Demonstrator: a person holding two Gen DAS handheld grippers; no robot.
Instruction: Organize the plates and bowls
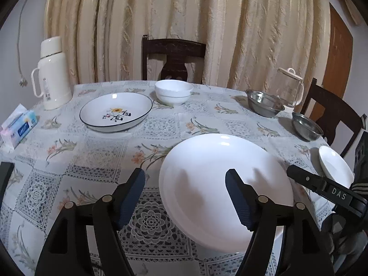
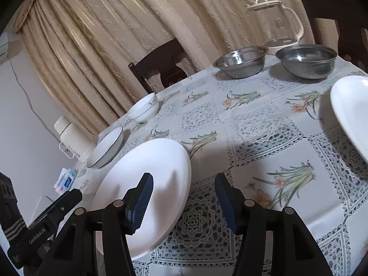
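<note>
Parts of the small white plate [image 2: 349, 108] were cut off at the frame edge, right of the right gripper [image 2: 184, 197], whose jaws stood wide and empty. Lace-patterned floral tablecloth [image 1: 99, 151] covered the table before ribbed cream curtains [image 1: 174, 18]. Under the left gripper [image 1: 185, 191], jaws also wide and empty, lay the glossy large white plate [image 1: 218, 179], mostly beneath its right jaw; beyond sat the painted plate [image 1: 116, 111], white bowl [image 1: 173, 92] and two steel bowls [image 1: 264, 103]

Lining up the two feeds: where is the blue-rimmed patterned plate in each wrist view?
Left wrist: blue-rimmed plate, upper left, face-on, before the thermos.
Right wrist: blue-rimmed plate, left of centre, seen edge-on.
Shared landmark: white bowl, beside it in both.
</note>
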